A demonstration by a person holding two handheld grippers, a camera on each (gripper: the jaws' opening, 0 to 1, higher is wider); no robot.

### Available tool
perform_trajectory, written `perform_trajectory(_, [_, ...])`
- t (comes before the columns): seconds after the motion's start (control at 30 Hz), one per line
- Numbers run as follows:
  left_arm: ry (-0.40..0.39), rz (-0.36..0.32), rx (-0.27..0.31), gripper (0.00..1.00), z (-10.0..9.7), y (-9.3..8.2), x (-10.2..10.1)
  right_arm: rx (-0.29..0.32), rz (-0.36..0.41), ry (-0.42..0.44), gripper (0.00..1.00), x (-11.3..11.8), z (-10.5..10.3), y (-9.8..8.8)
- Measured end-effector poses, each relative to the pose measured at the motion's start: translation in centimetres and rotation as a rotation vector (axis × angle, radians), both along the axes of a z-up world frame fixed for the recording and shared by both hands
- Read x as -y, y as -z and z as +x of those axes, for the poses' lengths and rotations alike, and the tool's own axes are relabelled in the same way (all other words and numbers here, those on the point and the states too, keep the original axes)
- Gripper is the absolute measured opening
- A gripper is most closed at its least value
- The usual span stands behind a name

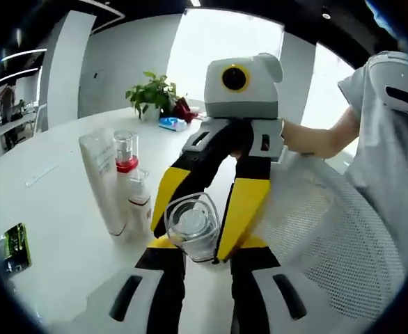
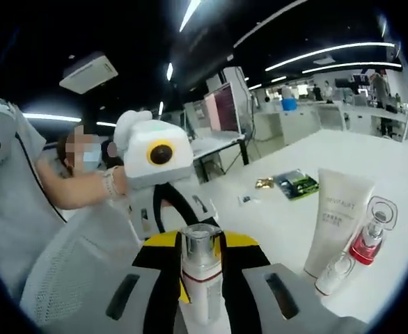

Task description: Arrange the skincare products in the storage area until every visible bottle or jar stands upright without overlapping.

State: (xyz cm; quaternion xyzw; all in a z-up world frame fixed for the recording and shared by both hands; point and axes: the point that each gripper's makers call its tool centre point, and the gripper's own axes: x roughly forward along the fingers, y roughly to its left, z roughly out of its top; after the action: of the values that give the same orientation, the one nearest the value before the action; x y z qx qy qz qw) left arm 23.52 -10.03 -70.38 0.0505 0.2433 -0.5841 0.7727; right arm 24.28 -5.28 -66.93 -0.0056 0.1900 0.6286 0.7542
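My right gripper (image 2: 201, 245) is shut on a white pump bottle (image 2: 202, 282) with a silver collar and clear cap, held off the table along its jaws. In the left gripper view the same bottle (image 1: 191, 226) points its cap at me, flanked by the right gripper's (image 1: 195, 236) yellow fingers (image 1: 249, 202). My left gripper (image 1: 208, 246) faces it tip to tip, jaws apart just under the cap. On the table stand a white tube (image 1: 103, 184) (image 2: 340, 216), a red-collared clear bottle (image 1: 126, 149) (image 2: 371, 233) and a small white bottle (image 1: 140, 202) (image 2: 335, 273).
A white mesh chair back (image 1: 329, 223) (image 2: 72, 271) lies under the grippers, at the edge of the white table (image 1: 58, 229). A person's forearm (image 1: 322, 136) reaches in. A green packet (image 1: 12, 247) (image 2: 296, 183) lies flat, and a potted plant (image 1: 155, 94) stands far back.
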Motion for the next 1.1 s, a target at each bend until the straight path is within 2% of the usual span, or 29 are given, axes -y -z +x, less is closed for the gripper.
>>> perform_trajectory(0.2, [-0.047, 0.001, 0.002, 0.21, 0.8, 0.0, -0.1, 0.004, -0.002, 0.057, 0.21, -0.1, 0.6, 0.1])
perform_trajectory(0.37, [-0.099, -0.055, -0.014, 0.22, 1.6, -0.7, 0.0, -0.012, 0.039, 0.11, 0.21, -0.2, 1.3, -0.6])
perform_trajectory(0.43, [-0.104, -0.064, -0.012, 0.27, 2.0, -0.4, -0.7, -0.007, 0.06, 0.137, 0.21, -0.4, 1.8, -1.0])
perform_trajectory(0.53, [-0.107, -0.026, -0.011, 0.33, 1.7, 0.5, -0.1, -0.022, 0.111, 0.174, 0.21, -0.4, 2.3, -1.9])
perform_trajectory(0.6, [-0.11, -0.002, -0.009, 0.34, 1.6, 0.9, 0.3, -0.007, 0.125, 0.195, 0.21, -0.2, 2.6, -2.4])
perform_trajectory(0.67, [-0.117, 0.0, -0.013, 0.34, 1.6, 0.9, 0.3, -0.007, 0.144, 0.232, 0.21, 0.1, 3.3, -2.8])
perform_trajectory(0.83, [-0.166, -0.037, -0.006, 0.31, 2.6, 0.1, 0.1, -0.066, 0.189, 0.268, 0.21, 0.7, 4.1, -3.0])
perform_trajectory(1.0, [-0.191, -0.043, -0.006, 0.25, 3.1, -0.1, -0.3, -0.062, 0.184, 0.28, 0.21, 0.8, 4.3, -3.0])
perform_trajectory(1.03, [-0.203, -0.037, -0.01, 0.2, 3.3, 0.0, -0.6, -0.064, 0.188, 0.282, 0.21, 0.9, 4.4, -3.0])
perform_trajectory(1.1, [-0.225, -0.03, -0.04, 0.19, 3.4, 0.1, -1.0, -0.058, 0.186, 0.278, 0.21, 0.9, 4.4, -3.1])
